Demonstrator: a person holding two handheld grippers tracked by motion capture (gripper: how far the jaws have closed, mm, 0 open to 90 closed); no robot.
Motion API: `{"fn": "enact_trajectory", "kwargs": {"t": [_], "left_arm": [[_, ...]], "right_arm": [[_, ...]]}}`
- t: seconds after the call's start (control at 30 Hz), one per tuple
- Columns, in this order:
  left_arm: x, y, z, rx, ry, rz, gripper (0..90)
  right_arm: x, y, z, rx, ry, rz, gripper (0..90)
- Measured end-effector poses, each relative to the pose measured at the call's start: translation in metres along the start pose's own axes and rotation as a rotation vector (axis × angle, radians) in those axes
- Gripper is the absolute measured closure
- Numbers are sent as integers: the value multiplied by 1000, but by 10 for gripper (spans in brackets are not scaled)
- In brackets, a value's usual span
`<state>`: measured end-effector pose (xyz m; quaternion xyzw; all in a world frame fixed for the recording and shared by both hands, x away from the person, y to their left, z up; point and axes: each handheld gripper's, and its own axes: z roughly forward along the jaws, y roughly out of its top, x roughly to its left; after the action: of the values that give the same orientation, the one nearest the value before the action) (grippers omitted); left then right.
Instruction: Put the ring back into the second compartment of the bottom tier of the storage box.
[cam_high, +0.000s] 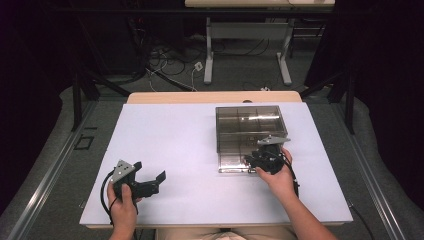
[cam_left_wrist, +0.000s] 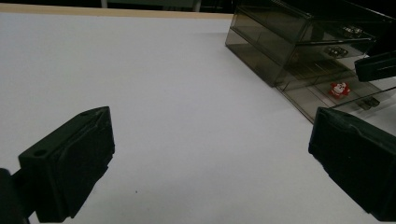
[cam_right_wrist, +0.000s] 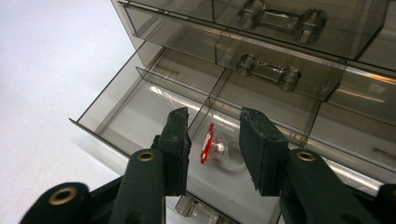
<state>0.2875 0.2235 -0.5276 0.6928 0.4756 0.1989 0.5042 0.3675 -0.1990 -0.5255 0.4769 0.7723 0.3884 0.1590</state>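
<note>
Jaws of right gripper (cam_right_wrist: 214, 151) stand apart over the open bottom drawer (cam_right_wrist: 140, 112) of the smoky acrylic drawer cabinet (cam_high: 251, 137); a small red-and-clear plastic toy (cam_right_wrist: 212, 147) lies in the drawer between them, unclamped. Looks light, rigid, probably slick; pinch across the red part. Left gripper (cam_left_wrist: 210, 154) jaws wide apart, holding nothing, above the white desk (cam_high: 165, 145). Count: one toy, one cabinet, two grippers.
</note>
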Motion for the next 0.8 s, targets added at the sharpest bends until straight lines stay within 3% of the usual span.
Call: {"fn": "enact_trajectory", "kwargs": {"t": [0.4, 0.63, 0.8], "left_arm": [[0, 0, 1, 0, -1, 0, 7], [-1, 0, 1, 1, 1, 3, 7], [-1, 0, 1, -2, 2, 1, 7]], "right_arm": [[0, -1, -3, -3, -18, 12, 475], [5, -2, -10, -28, -9, 39, 351], [5, -2, -12, -32, 4, 50, 314]]}}
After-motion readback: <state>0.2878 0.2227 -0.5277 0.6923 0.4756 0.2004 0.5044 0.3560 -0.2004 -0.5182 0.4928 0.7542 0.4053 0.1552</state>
